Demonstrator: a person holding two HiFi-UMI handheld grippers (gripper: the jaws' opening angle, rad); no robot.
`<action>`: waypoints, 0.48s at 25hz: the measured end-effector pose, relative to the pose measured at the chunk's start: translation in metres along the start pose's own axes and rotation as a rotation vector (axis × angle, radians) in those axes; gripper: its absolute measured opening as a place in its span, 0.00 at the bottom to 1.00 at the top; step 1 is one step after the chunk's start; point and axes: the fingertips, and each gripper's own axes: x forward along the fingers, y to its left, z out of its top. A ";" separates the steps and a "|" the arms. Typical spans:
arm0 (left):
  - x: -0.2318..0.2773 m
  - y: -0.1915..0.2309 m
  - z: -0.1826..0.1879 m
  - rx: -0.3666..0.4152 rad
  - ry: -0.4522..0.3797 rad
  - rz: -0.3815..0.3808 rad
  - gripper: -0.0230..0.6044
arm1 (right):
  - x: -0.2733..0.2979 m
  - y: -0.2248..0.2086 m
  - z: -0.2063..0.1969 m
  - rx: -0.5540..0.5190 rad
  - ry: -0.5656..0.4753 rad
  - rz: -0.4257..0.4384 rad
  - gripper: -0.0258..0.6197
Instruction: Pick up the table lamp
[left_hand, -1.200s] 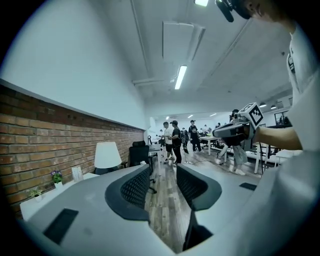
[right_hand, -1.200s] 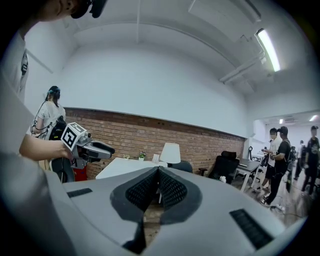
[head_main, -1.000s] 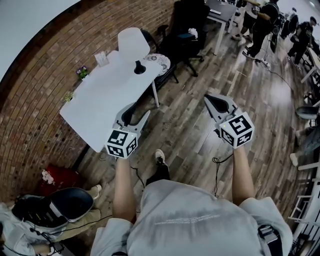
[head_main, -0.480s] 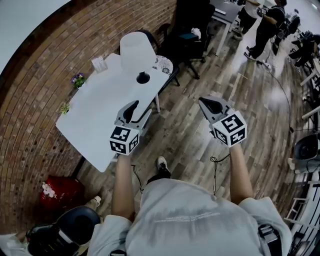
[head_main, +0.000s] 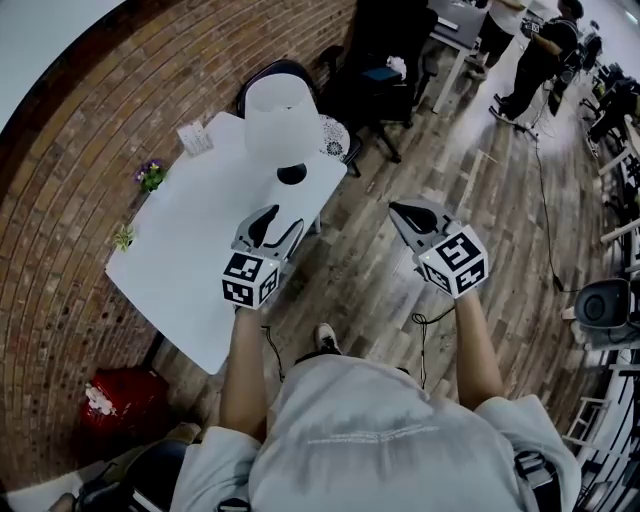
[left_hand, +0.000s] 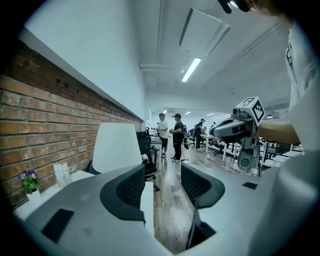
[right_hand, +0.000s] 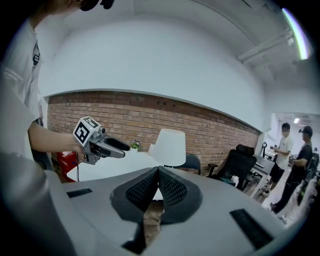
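The table lamp has a white shade (head_main: 282, 118) and a black round base (head_main: 292, 174); it stands upright at the far right end of the white table (head_main: 180, 260). My left gripper (head_main: 276, 217) hovers over the table's right edge, a short way in front of the lamp base, jaws open and empty. The left gripper view has the shade (left_hand: 116, 147) ahead to the left of the left gripper (left_hand: 162, 181). My right gripper (head_main: 400, 211) is over the wooden floor right of the table, shut on nothing. In its view the shade (right_hand: 168, 147) stands beyond the right gripper (right_hand: 158, 172).
A purple flower pot (head_main: 152, 175), a small plant (head_main: 124, 237) and a card holder (head_main: 194, 137) sit along the table's wall side. Black office chairs (head_main: 375, 70) stand behind the lamp. A brick wall runs on the left. A red bag (head_main: 120, 400) lies on the floor; people (head_main: 530, 50) stand far right.
The person has stepped toward the table. Both grippers are now nearer the lamp, the left one reaching over the table's edge. Jaw states are unchanged.
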 end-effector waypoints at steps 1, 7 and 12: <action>0.004 0.007 -0.003 -0.005 0.006 -0.002 0.40 | 0.007 -0.002 -0.001 0.010 0.001 0.000 0.04; 0.028 0.037 -0.017 -0.026 0.043 0.005 0.40 | 0.039 -0.014 -0.003 0.040 0.001 -0.009 0.04; 0.042 0.058 -0.032 -0.048 0.079 0.032 0.40 | 0.068 -0.015 -0.008 0.079 0.006 0.024 0.04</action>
